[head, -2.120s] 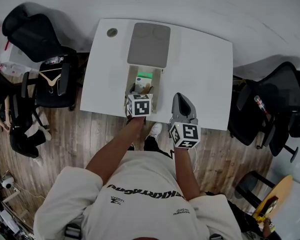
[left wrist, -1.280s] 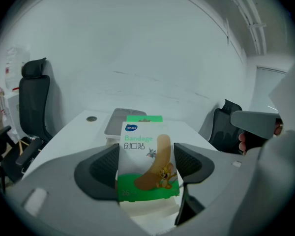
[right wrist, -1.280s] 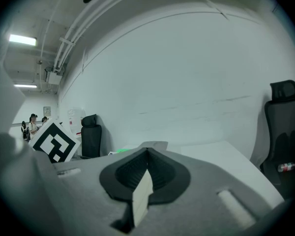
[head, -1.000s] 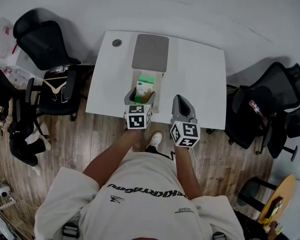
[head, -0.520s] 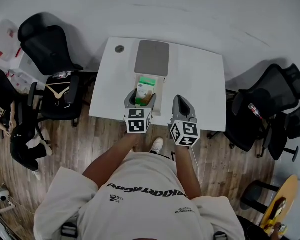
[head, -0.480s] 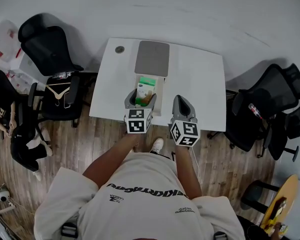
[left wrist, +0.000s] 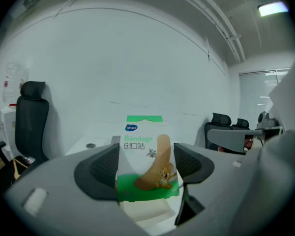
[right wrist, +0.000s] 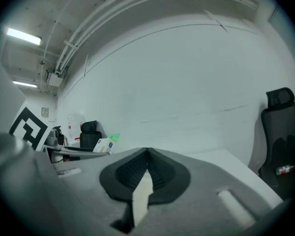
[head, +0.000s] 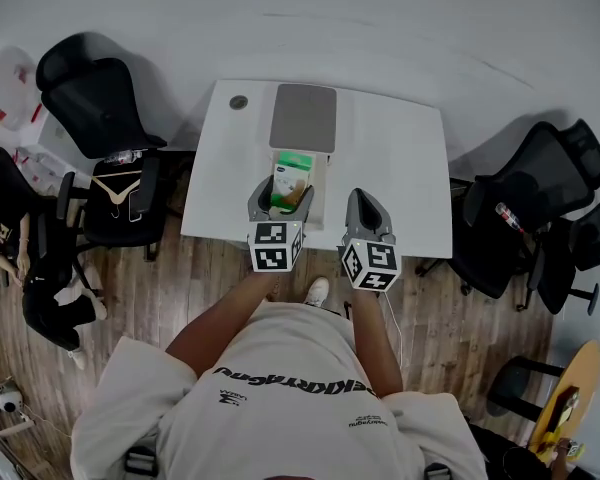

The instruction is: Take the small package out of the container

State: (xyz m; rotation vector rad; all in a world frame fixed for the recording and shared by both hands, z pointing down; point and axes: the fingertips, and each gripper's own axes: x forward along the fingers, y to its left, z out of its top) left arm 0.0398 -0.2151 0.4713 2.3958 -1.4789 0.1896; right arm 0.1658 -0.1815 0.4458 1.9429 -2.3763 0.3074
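Note:
My left gripper (head: 281,199) (left wrist: 145,163) is shut on a small green and white bandage package (left wrist: 145,157) (head: 291,171), which stands upright between the jaws. It hangs above the cream container (head: 320,175) on the white table (head: 395,168). A little of the container's pale inside (left wrist: 147,213) shows below the package in the left gripper view. The container's grey lid (head: 303,117) lies flat just beyond it. My right gripper (head: 366,215) (right wrist: 146,162) is shut with nothing in it, to the right of the container near the table's front edge. The package (right wrist: 104,144) shows far left in the right gripper view.
A small round dark thing (head: 239,101) sits at the table's far left corner. Black office chairs stand left (head: 100,118) and right (head: 540,198) of the table. A person (head: 30,278) sits low at the far left. The floor is wood.
My left gripper has risen out of the container with the bandage package in it and drawn back toward me. The right gripper has stayed put.

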